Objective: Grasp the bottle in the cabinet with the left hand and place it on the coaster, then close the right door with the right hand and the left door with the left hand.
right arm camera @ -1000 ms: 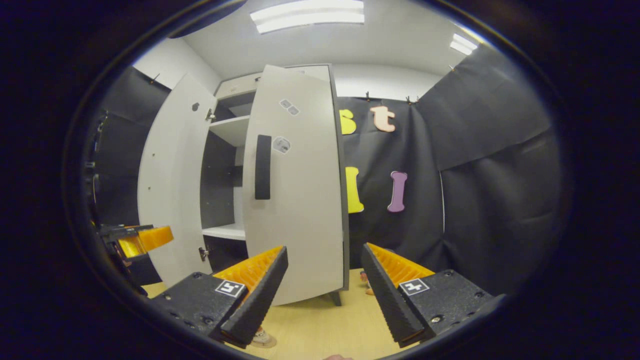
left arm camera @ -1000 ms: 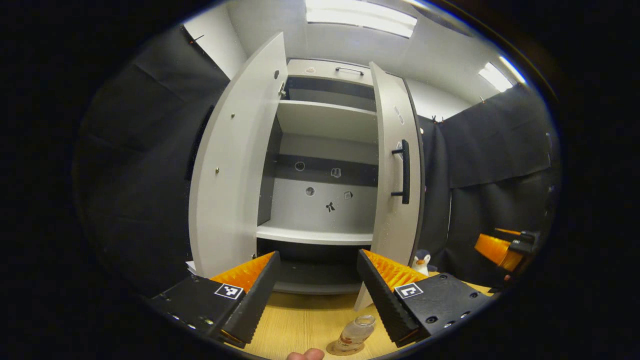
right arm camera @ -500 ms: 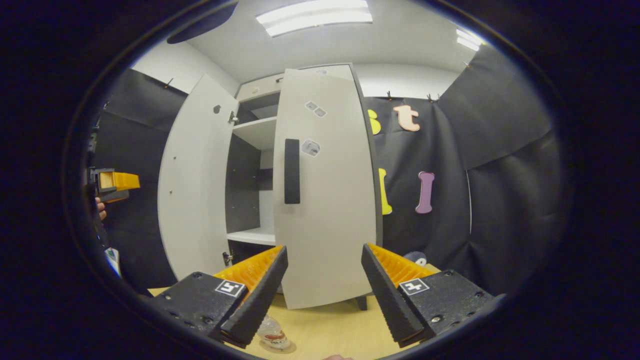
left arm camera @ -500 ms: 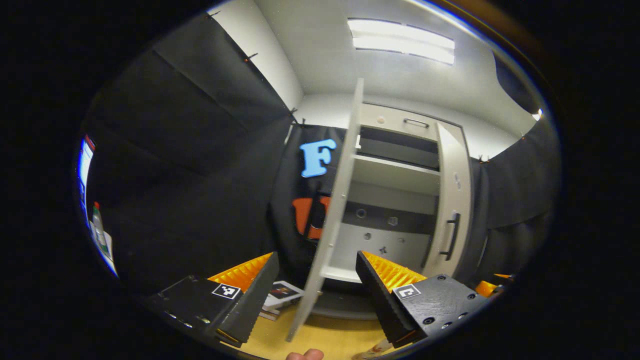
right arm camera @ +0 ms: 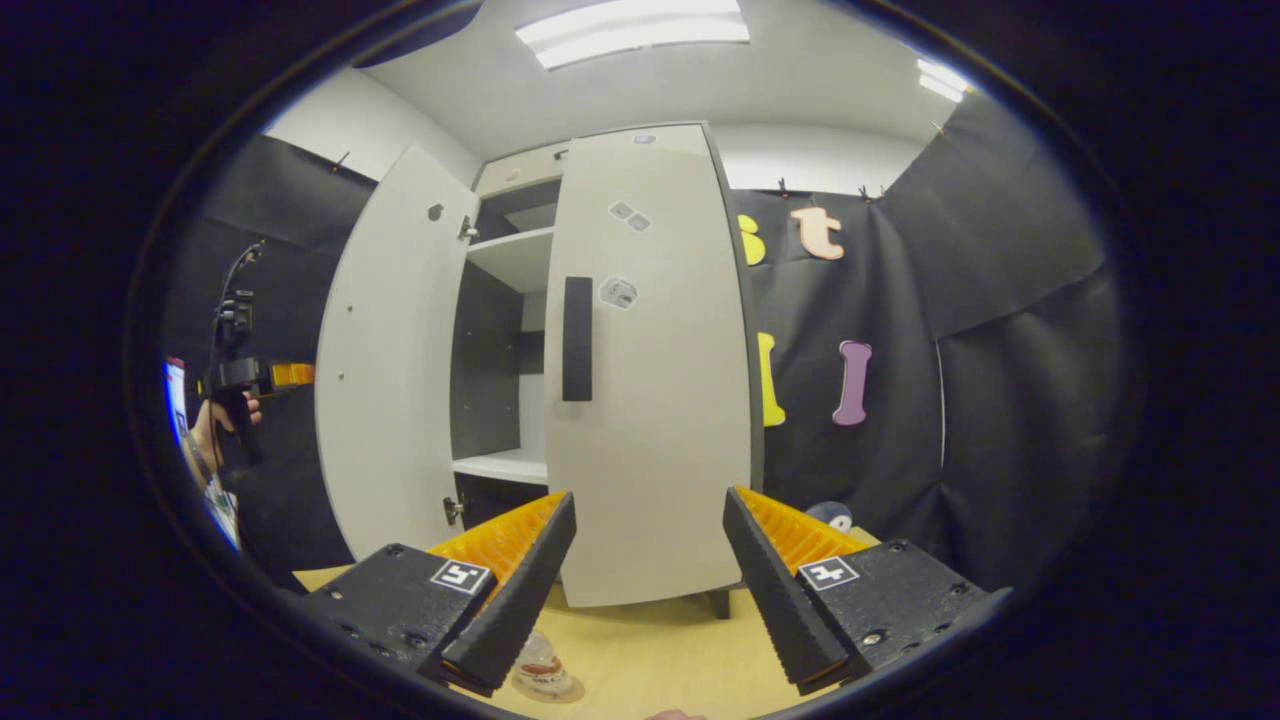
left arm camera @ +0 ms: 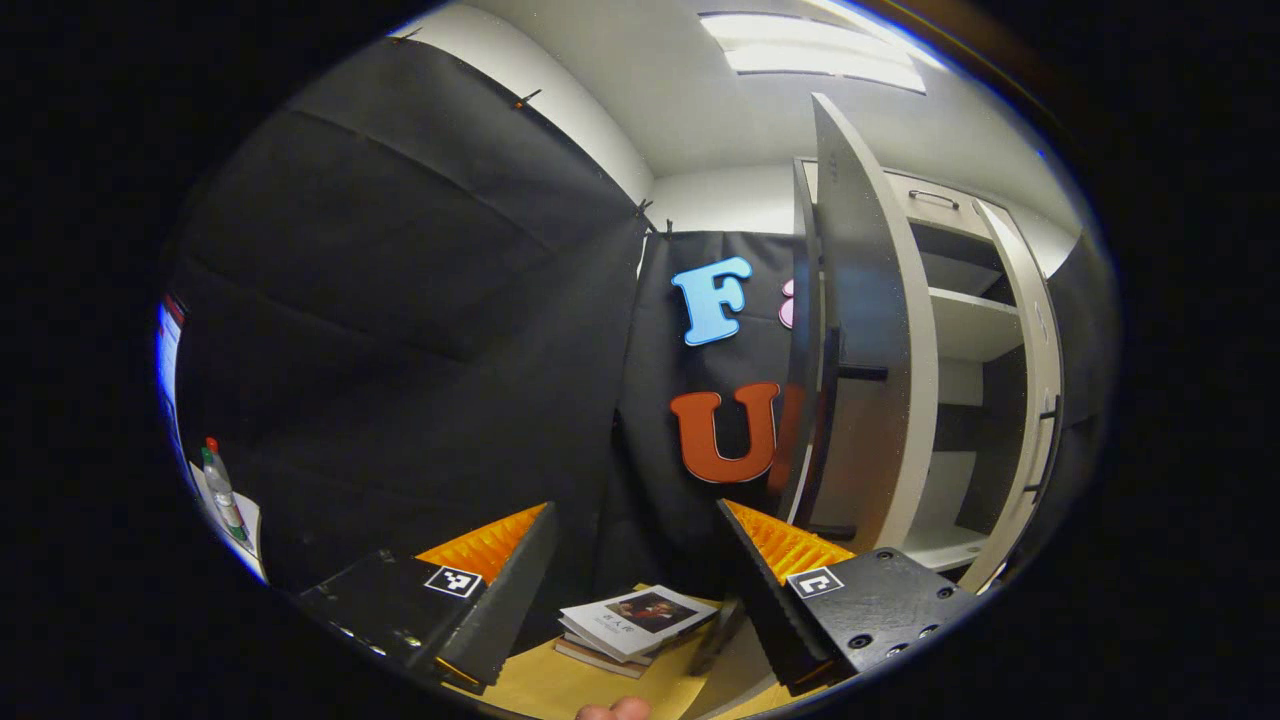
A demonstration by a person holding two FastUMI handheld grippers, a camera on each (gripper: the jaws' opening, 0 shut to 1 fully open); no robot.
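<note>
In the right gripper view, the clear bottle (right arm camera: 545, 672) stands on the round coaster (right arm camera: 552, 691) on the wooden table, just past my left finger. My right gripper (right arm camera: 650, 505) is open and holds nothing; it faces the white right door (right arm camera: 655, 380) with its black handle (right arm camera: 577, 338), which is swung nearly shut. The left door (right arm camera: 385, 350) stands wide open. My left gripper (left arm camera: 635, 520) is open and holds nothing; it sits outside the left door (left arm camera: 865, 330), facing its edge and shadowed outer face. That gripper (right arm camera: 265, 375) also shows far left, held in a hand (right arm camera: 205, 430).
A stack of books (left arm camera: 635, 620) lies on the table beyond my left gripper's fingers. A spray bottle (left arm camera: 222, 490) stands at the far left. A penguin toy (right arm camera: 828, 515) sits by the cabinet's right side. The shelves (left arm camera: 965, 325) inside look bare. Black cloth surrounds the booth.
My left gripper swung left, from facing the cabinet's inside to the outer side of the left door. The right door has closed further. My right gripper barely moved.
</note>
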